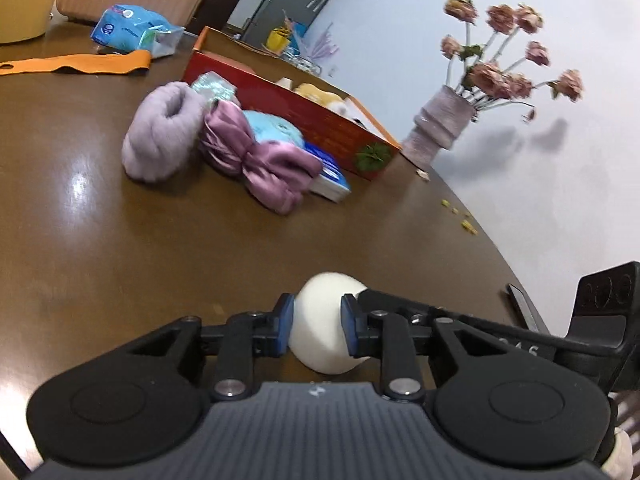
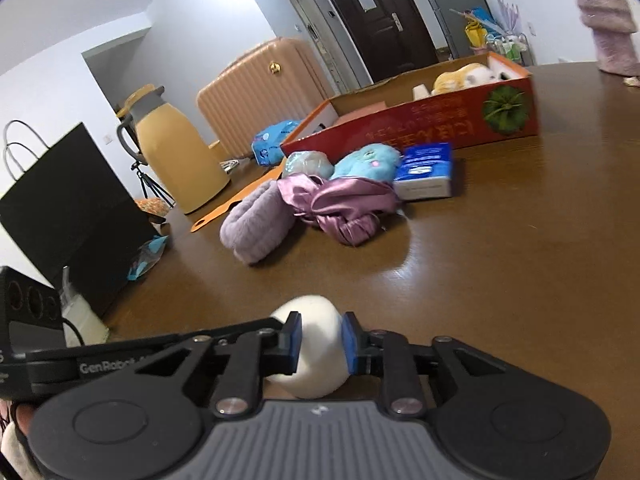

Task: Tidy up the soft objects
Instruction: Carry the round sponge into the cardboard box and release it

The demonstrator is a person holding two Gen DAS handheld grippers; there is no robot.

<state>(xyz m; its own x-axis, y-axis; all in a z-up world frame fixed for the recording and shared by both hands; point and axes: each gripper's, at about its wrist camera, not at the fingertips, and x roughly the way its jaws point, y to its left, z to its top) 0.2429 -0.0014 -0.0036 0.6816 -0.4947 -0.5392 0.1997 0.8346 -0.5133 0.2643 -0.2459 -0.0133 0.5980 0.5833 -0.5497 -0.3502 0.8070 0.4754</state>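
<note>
Both tongs pinched 1 white ball: the left gripper [image 1: 315,325] pressed its blue pads [image 1: 285,325] against the ball [image 1: 320,320], and the right gripper [image 2: 320,341] clamped the same ball [image 2: 316,344] between its own pads [image 2: 295,342], just above the brown table [image 1: 160,260]. Farther back lay a lilac plush roll [image 1: 160,136], touching a purple satin bow [image 1: 260,160]; a blue plush [image 1: 272,128] and a tissue pack [image 1: 332,178] sat behind, against a red box [image 1: 316,124]. A yellow toy [image 2: 460,76] rested inside the box [image 2: 420,128]. A vase [image 1: 436,128] with flowers stood beside the box.
</note>
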